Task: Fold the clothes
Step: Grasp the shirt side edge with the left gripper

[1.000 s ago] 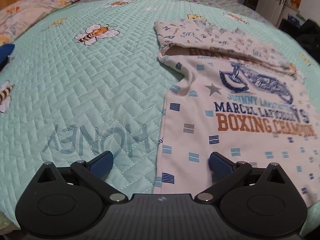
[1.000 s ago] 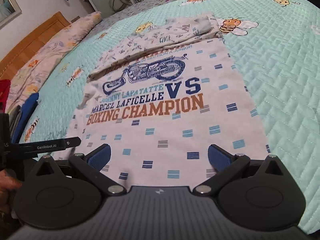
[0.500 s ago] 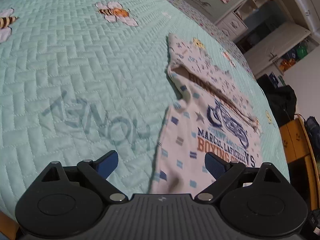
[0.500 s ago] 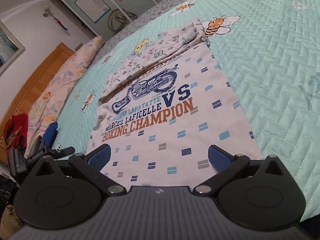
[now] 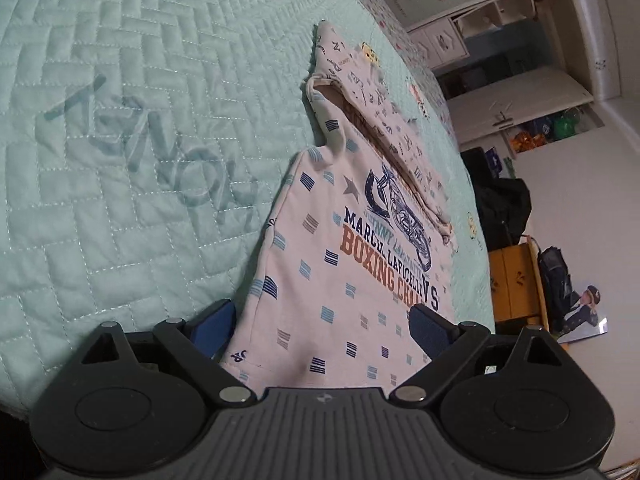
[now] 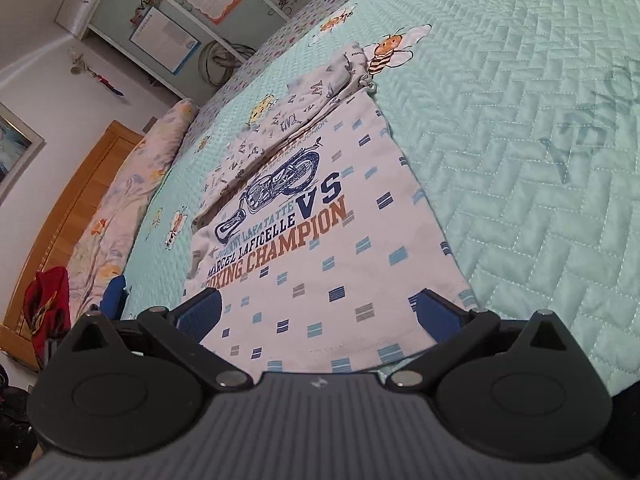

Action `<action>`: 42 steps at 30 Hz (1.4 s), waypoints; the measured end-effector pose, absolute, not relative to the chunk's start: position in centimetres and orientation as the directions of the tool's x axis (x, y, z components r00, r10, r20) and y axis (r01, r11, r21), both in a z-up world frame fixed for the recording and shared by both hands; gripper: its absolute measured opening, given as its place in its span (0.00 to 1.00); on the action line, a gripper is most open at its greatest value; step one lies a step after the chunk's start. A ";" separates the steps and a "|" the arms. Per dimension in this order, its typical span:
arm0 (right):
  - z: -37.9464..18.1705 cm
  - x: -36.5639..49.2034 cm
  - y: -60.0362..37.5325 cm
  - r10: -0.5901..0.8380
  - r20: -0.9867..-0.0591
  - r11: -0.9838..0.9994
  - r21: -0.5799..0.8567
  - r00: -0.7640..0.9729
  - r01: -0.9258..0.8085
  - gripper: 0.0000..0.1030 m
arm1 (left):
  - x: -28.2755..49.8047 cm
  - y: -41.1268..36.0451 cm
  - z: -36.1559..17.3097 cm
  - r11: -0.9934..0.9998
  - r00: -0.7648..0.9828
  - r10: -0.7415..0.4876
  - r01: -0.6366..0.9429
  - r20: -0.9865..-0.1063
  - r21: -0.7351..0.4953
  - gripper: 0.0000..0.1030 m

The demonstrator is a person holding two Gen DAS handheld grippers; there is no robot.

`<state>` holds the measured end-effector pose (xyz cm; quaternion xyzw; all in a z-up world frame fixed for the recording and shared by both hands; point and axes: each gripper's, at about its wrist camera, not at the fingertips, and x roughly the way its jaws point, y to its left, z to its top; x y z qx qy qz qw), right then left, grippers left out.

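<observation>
Lining up both tongs at the near hem of the shirt (image 6: 320, 248), which lies flat w/ print up on the bed (image 6: 540, 160), near its front edge; sleeves already folded in at the far end. Left tongs (image 5: 320, 324) spread wide, just been closing a little, hem corner between them but not pinched. Right tongs (image 6: 320, 312) released too, straddling the other hem corner. Best to catch both layers at each corner evenly, then lift together so the fold stays square.

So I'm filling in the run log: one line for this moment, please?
stage: pre-grasp | white printed T-shirt: flat on mint quilted bedspread | left gripper: jaws open | right gripper: jaws open
</observation>
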<state>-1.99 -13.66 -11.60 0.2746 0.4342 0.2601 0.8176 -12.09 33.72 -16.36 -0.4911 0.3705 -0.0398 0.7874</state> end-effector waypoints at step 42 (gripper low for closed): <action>-11.1 -2.6 -16.6 0.646 -0.526 0.717 0.667 0.553 -0.204 1.00 | -14.1 28.0 -11.1 0.898 0.605 0.059 -0.379 -0.794 -0.222 0.04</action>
